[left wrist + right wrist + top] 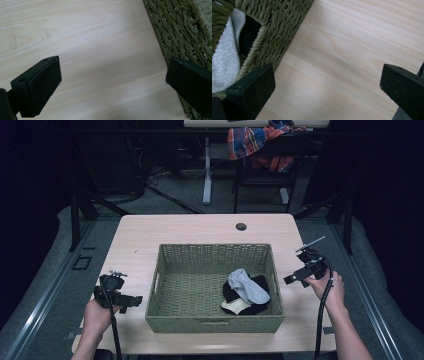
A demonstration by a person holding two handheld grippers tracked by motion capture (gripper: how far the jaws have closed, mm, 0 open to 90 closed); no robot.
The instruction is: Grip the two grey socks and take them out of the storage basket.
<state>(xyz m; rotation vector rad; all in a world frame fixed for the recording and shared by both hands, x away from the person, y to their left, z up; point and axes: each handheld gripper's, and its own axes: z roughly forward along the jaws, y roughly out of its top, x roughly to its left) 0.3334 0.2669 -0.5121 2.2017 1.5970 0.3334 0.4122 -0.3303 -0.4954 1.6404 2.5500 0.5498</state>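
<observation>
Both grippers, left gripper (131, 301) and right gripper (291, 279), are hovering wide open, empty; reaching carelessly risks snagging the basket (167, 285) rim, missing the socks (246, 291).

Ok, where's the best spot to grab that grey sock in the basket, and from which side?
Probably the raised upper end of the grey sock, pinched from straight above. It lies topmost on the dark socks in the basket, whose woven walls block a sideways approach. The right gripper, open, is nearer.
</observation>
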